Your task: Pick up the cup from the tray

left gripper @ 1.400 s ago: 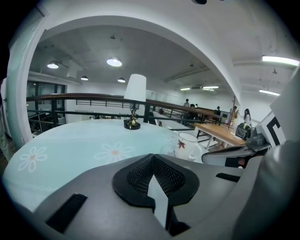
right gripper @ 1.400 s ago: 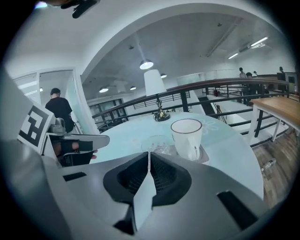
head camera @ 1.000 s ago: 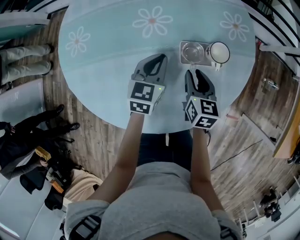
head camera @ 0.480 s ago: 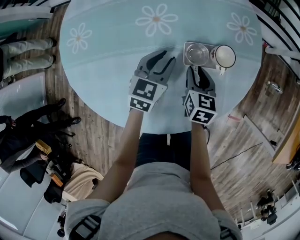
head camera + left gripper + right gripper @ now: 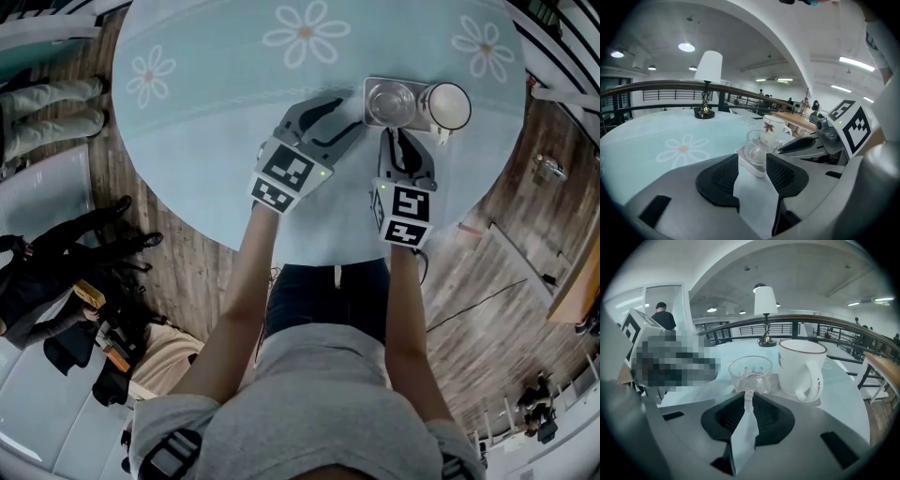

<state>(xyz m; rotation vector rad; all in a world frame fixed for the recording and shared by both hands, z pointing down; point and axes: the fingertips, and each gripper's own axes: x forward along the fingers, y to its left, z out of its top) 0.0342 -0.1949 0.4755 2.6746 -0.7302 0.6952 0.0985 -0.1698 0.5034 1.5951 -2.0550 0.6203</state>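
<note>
Cool, even indoor light from ceiling lamps (image 5: 686, 47); strong fisheye bending, dark vignette corners, soft shadows.

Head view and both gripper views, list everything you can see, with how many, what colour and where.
table: one, round, pale blue cloth, centre of the head view
flower prints: three, white, on the cloth
tray: one, pale, table's near right part
glass cup: one, clear, on the tray's left half
mug: one, white, on the tray's right half
lamp: one, white shade, table's far side
floor: brown wood, around the table
bags: a heap, dark, on the floor at left
left gripper: one, grey, jaws apart, just opened, tips at the tray's left edge
right gripper: one, grey, jaws just closed onto the glass cup's handle
arms: two, bare, behind the grippers
</note>
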